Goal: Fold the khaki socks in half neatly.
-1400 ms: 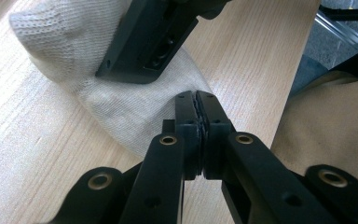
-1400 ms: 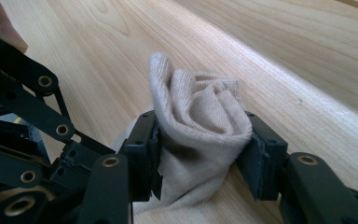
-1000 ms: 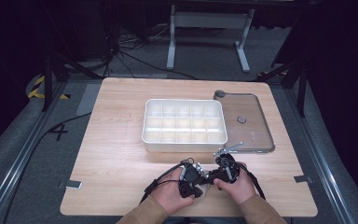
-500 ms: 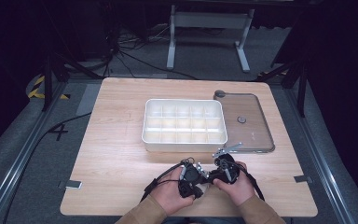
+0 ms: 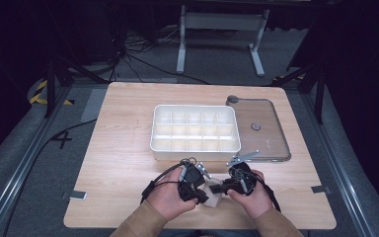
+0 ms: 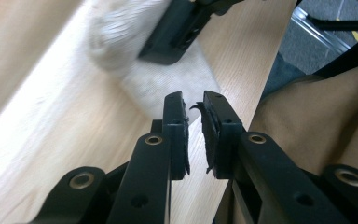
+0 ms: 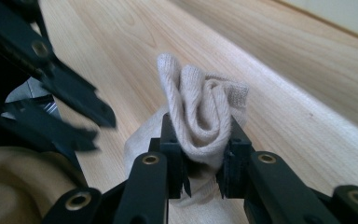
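White divided tray point(image 5: 195, 148) beside clear lid point(image 5: 271, 131)

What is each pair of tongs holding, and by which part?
Right tongs grip the rolled sock at its bunched middle. Left tongs, jaws just opening, hold nothing.

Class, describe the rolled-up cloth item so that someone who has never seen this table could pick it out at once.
Start at the wooden table and find the white compartment tray in its middle. Move to the near edge in front of it, where the two hands meet: the beige knitted sock lies there, rolled into a bundle and pinched by the right gripper. It is the one soft fabric thing among hard plastic pieces.
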Demonstrator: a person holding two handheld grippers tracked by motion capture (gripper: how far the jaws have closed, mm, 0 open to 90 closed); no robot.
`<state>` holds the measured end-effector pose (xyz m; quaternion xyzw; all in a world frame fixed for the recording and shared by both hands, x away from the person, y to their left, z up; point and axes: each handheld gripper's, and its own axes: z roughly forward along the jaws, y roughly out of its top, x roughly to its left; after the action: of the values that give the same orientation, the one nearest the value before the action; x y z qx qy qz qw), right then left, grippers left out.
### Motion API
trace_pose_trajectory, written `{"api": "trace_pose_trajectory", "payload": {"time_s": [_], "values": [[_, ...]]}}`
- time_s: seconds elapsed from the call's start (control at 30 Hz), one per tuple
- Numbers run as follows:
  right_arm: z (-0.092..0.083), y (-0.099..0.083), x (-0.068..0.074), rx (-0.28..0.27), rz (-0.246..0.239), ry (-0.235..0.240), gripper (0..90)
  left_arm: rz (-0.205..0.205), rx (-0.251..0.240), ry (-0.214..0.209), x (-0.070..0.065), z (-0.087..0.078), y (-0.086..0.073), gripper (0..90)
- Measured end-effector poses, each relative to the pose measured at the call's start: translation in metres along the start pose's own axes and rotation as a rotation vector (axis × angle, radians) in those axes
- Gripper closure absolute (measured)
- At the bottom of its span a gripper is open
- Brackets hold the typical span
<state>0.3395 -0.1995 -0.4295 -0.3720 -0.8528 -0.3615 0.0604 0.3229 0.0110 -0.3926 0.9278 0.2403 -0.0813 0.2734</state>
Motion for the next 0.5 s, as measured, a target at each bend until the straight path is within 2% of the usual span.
{"api": "trace_pose_trajectory", "payload": {"time_s": [0.1, 0.5], "values": [[-0.004, 0.001, 0.001, -0.01, -0.002, -0.002, 75.9, -0.02, -0.018, 0.008, 0.004, -0.01, -0.003, 79.8], [-0.016, 0.004, 0.001, -0.043, -0.014, -0.01, 75.8, -0.048, -0.05, 0.058, 0.016, -0.035, -0.009, 79.1]]}}
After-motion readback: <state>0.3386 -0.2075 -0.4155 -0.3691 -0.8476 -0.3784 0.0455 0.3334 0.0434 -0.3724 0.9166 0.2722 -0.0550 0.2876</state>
